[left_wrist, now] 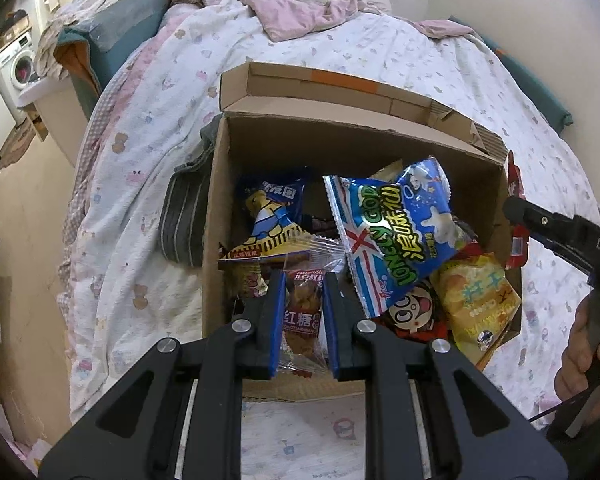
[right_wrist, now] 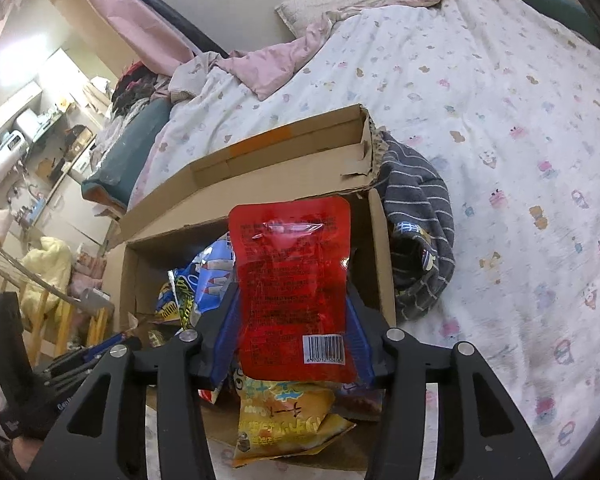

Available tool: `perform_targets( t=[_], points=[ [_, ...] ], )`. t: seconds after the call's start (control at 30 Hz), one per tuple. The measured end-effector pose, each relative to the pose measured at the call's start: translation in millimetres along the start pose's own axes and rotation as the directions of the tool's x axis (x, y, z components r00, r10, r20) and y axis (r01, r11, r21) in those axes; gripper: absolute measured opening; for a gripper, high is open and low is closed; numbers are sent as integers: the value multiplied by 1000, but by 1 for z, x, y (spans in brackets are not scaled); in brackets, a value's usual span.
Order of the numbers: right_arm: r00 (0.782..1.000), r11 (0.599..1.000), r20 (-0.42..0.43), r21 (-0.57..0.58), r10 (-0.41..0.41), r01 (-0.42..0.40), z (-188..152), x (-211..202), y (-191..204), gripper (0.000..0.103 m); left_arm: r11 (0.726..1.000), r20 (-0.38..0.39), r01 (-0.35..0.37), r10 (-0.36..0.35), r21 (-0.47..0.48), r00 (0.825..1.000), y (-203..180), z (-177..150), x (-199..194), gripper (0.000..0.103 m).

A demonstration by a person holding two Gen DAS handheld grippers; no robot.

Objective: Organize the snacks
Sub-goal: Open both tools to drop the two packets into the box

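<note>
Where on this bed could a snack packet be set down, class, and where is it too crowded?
Free: the bedsheet right of the striped cloth, and the strip before the cardboard box in the left wrist view. Crowded: inside the box, heaped with the blue packet and yellow packet. Both tools hold packets.

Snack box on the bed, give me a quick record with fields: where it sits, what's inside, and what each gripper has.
box: open cardboard box on the bed
inside: blue-and-white snack bag, yellow chip bag, blue cartoon packet, others partly hidden
left gripper: jaws shut on brown-sugar snack packet, over the box
right gripper: jaws shut on red pouch, barcode side facing camera
beside box: striped grey cloth
</note>
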State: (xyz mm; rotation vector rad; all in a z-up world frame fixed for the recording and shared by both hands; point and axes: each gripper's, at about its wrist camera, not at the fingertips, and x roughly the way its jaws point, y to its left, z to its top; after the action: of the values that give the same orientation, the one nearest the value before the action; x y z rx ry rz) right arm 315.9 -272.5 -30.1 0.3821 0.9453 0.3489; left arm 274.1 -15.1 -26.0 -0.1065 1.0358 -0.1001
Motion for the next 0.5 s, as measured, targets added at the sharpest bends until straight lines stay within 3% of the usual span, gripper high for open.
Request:
perform_targets(
  t=[0.23, 0.3, 0.33, 0.37, 0.5],
  points=[
    [1000, 1000, -3, 0, 17, -17, 0, -1, 1, 65, 1000, -4, -2, 2, 26, 1000, -5, -2, -2, 21],
    [1000, 1000, 16, 4, 18, -18, -1, -4, 0, 81, 1000, -1, -5, 5, 28, 1000, -6, -2, -4, 42],
    [999, 1000, 22, 8, 27, -27, -1, -5, 0, 89, 1000, 6, -14, 14, 27, 1000, -7, -3, -5, 60],
    [999, 999, 32, 13, 36, -36, -1, -8, -1, 91, 999, 21, -21, 20, 26, 1000, -7, -4, -8, 70],
    [998, 999, 53, -9, 45, -44, -1, -17, 5, 97, 995, 62, -71, 66, 76, 996, -15, -8, -17, 73]
  ],
)
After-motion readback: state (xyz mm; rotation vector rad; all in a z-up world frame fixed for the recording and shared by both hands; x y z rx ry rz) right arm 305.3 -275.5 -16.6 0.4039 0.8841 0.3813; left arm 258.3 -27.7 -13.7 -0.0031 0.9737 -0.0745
